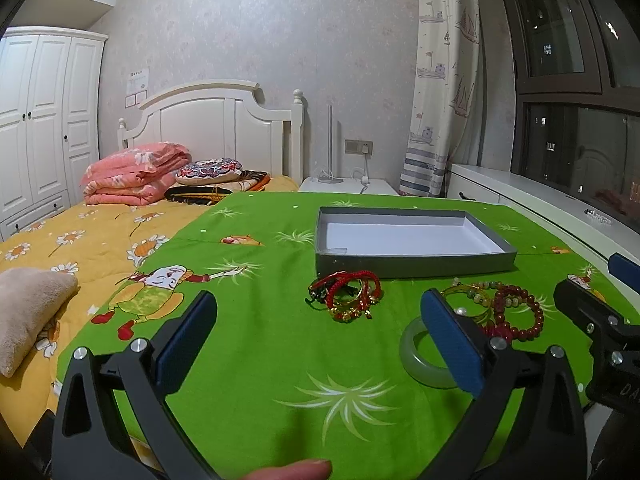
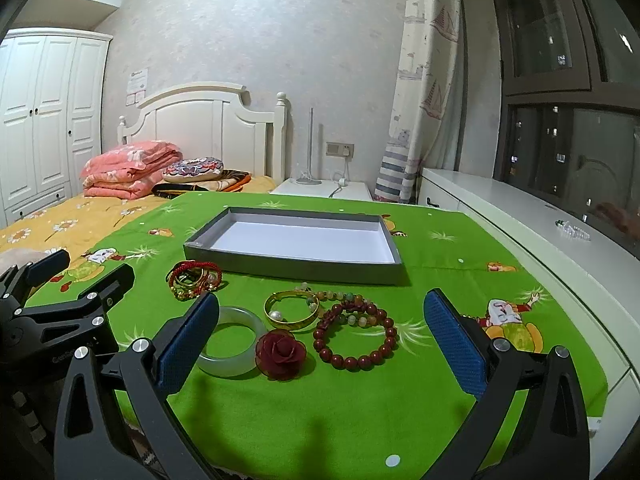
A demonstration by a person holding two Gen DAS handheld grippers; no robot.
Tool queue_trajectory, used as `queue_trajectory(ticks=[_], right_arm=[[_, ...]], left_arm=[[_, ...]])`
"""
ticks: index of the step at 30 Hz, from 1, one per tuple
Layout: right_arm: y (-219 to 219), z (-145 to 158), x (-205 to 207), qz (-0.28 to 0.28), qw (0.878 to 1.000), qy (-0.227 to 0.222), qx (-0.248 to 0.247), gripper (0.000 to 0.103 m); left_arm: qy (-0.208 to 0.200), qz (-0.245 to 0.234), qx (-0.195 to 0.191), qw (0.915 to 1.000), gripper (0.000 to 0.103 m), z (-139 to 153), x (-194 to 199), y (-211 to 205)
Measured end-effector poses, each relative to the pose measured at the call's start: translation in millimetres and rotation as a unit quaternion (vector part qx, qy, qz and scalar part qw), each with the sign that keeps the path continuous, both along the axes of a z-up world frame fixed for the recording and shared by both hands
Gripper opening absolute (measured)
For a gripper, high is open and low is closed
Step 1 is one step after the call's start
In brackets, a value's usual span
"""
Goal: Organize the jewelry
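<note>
A shallow grey box (image 1: 412, 265) (image 2: 296, 270) with a white inside lies empty on the green cloth. In front of it lie a bundle of red cord bracelets (image 1: 348, 294) (image 2: 194, 278), a pale jade bangle (image 2: 232, 356) (image 1: 420, 364), a gold bangle (image 2: 292, 312), a dark red bead bracelet (image 2: 356, 340) (image 1: 520, 316), a mixed-colour bead strand (image 2: 348, 300) and a red rose ornament (image 2: 280, 354). My left gripper (image 1: 320, 336) is open and empty, short of the cord bracelets. My right gripper (image 2: 320, 332) is open and empty, just before the rose and bangles.
The green cloth (image 2: 360, 412) covers a surface beside a bed with a yellow quilt (image 1: 80, 248). A beige cushion (image 1: 28, 312) lies at the left. A white window ledge (image 2: 540, 232) runs along the right. A nightstand (image 2: 320, 189) stands behind.
</note>
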State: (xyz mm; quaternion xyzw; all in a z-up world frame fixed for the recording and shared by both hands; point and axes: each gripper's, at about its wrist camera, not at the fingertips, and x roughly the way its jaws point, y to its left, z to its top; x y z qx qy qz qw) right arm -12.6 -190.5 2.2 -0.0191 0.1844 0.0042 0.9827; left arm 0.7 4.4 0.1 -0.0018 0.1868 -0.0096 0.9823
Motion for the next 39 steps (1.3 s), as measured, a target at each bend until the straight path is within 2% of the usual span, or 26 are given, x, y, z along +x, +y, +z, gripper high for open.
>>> queue_trajectory(ticks=[22, 39], right_arm=[[-7.8, 1.2, 2.4, -0.009, 1.0, 0.011, 0.026, 0.096], [-9.7, 0.1, 2.2, -0.011, 1.0, 0.012, 0.026, 0.096]], left_arm=[[0.008, 0.0, -0.01, 0.9999, 0.099, -0.1, 2.3, 5.9], [0.014, -0.002, -0.018, 0.9997, 0.099, -3.0, 4.6, 10.5]])
